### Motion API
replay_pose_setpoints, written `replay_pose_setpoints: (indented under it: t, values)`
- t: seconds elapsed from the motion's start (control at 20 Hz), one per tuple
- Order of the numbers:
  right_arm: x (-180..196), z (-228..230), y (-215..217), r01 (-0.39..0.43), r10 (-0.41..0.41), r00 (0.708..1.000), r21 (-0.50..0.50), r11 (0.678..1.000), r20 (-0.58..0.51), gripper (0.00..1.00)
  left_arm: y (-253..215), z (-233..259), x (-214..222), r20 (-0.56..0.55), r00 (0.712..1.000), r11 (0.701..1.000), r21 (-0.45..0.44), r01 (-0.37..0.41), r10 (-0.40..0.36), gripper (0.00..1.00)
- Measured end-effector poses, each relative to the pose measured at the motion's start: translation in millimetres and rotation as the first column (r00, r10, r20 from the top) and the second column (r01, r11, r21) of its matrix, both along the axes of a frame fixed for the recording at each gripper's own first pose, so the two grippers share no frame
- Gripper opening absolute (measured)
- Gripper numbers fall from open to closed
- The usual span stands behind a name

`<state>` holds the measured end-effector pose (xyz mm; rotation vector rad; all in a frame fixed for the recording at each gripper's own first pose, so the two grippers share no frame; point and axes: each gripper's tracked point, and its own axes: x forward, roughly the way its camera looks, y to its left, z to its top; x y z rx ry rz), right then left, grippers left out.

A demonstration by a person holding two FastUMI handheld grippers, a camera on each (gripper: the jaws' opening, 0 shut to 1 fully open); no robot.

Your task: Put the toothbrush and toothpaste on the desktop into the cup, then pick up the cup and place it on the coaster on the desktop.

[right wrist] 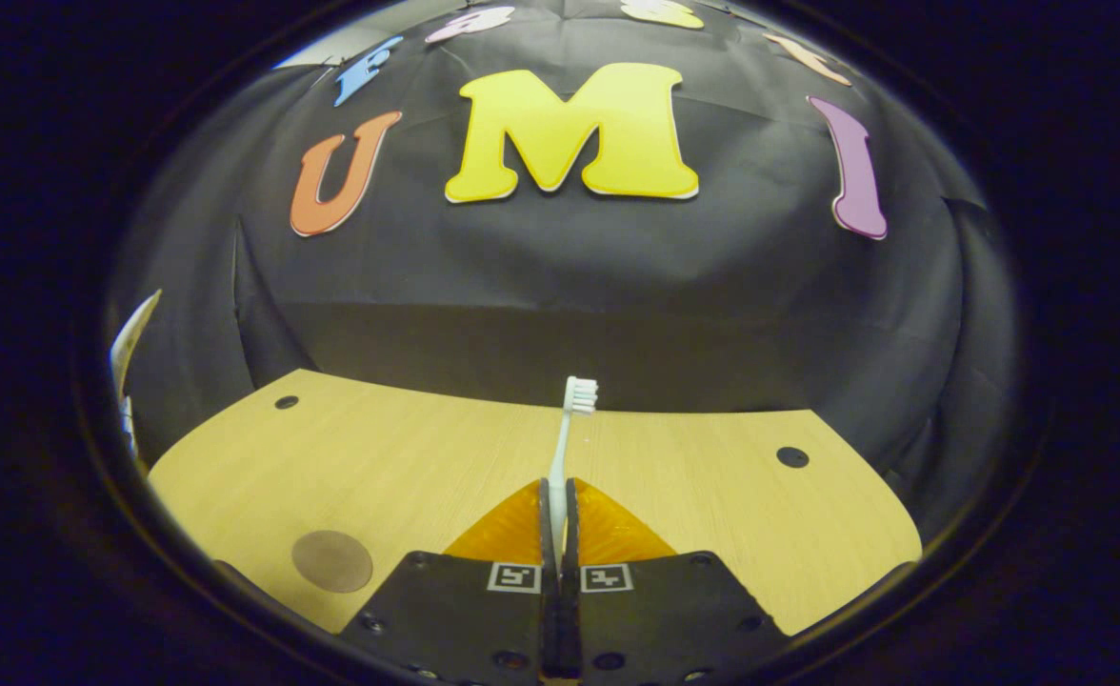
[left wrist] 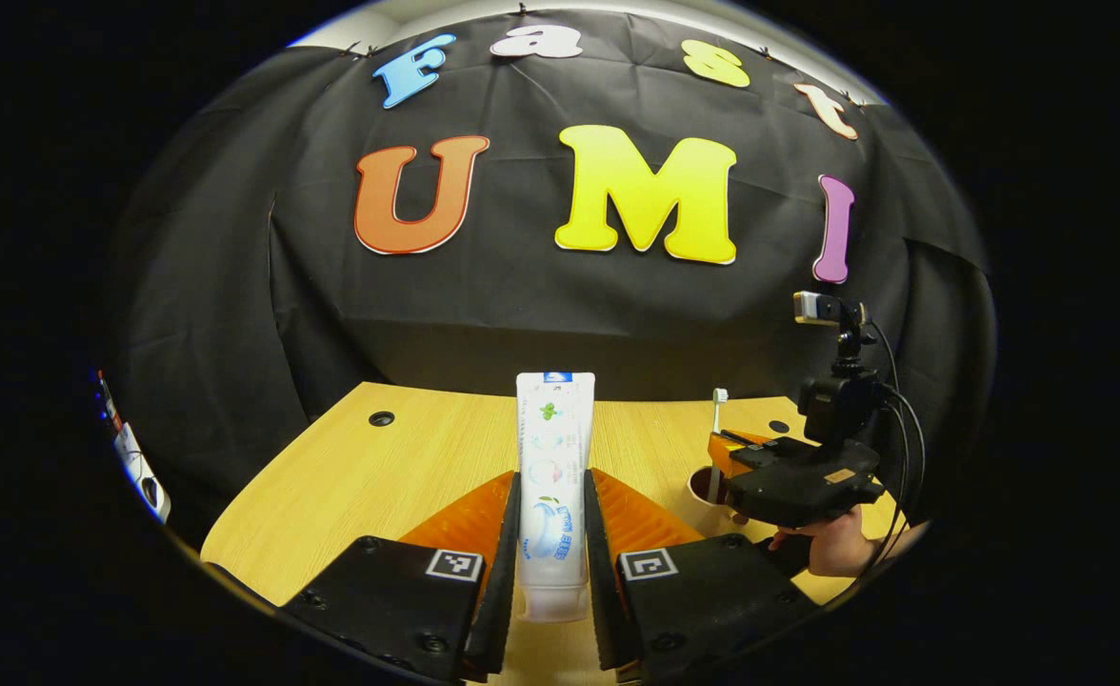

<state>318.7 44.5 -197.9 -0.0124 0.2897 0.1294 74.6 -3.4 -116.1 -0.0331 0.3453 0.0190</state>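
Note:
A white toothpaste tube (left wrist: 554, 476) stands upright between the fingers of my left gripper (left wrist: 552, 514), which is shut on it above the wooden desktop (left wrist: 398, 476). To its right the right gripper (left wrist: 741, 457), held by a hand (left wrist: 841, 548), sits over a cup (left wrist: 703, 491) and grips a white toothbrush (left wrist: 718, 419), bristles up. In the right gripper view my right gripper (right wrist: 558, 510) is shut on the toothbrush (right wrist: 565, 438), whose head rises above the fingers. A round brown coaster (right wrist: 331, 560) lies on the desktop (right wrist: 408, 457) at the lower left.
The desktop has round cable holes (left wrist: 381, 418) (right wrist: 792, 456) near its back corners. The black cloth wall stands close behind the desk. A white device (left wrist: 136, 467) hangs at the far left edge.

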Motion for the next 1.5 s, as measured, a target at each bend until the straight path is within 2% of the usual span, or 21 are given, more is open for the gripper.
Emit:
replay_pose_setpoints:
  t: [0.35,0.4,0.45,0.75,0.85,0.9,0.95,1.05,1.1,1.15,1.25,1.5]
  values:
    - [-12,-3,0,-0.011,0.011,1.000,0.025,1.000,-0.012,0.08,-15,8,3,0.014,1.000,1.000,0.018,0.015,-0.015,0.38]
    - [-15,1,0,-0.012,0.013,1.000,0.034,0.999,-0.007,0.11,-17,9,5,0.018,1.000,1.000,0.015,0.015,-0.015,0.38]
    - [-17,4,-1,-0.014,0.015,1.000,0.038,0.999,-0.005,0.22,-18,11,6,0.023,1.000,1.000,0.010,0.015,-0.015,0.38]
    - [-34,34,-16,-0.009,0.008,1.000,0.069,0.998,0.017,0.41,-37,25,26,0.093,0.994,0.999,0.004,0.054,-0.054,0.38]
    - [-38,41,-24,-0.010,0.009,1.000,0.071,0.997,0.015,0.42,-46,29,38,0.137,0.988,0.997,-0.003,0.071,-0.070,0.38]
    - [-43,43,-30,-0.008,0.007,1.000,0.074,0.997,0.009,0.46,-54,29,47,0.163,0.984,0.997,-0.016,0.080,-0.076,0.38]
    - [-46,44,-38,0.001,-0.001,1.000,0.069,0.998,-0.003,0.58,-62,27,56,0.181,0.980,0.996,-0.025,0.089,-0.083,0.38]
    - [-53,48,-58,0.012,-0.013,1.000,0.071,0.997,0.000,0.68,-82,19,73,0.217,0.970,0.992,-0.039,0.117,-0.106,0.38]
    - [-55,48,-67,0.020,-0.020,1.000,0.070,0.997,0.000,0.67,-94,15,81,0.242,0.963,0.990,-0.045,0.132,-0.118,0.39]
    - [-59,46,-79,0.032,-0.032,0.999,0.067,0.997,-0.001,0.74,-105,11,89,0.266,0.955,0.988,-0.046,0.148,-0.131,0.39]
    - [-62,39,-98,0.050,-0.049,0.999,0.053,0.997,-0.012,0.81,-127,-5,102,0.296,0.943,0.983,-0.051,0.178,-0.155,0.39]
    - [-74,8,-131,0.078,-0.075,0.995,0.042,0.996,-0.071,0.85,-162,-46,122,0.311,0.930,0.971,-0.069,0.229,-0.197,0.39]
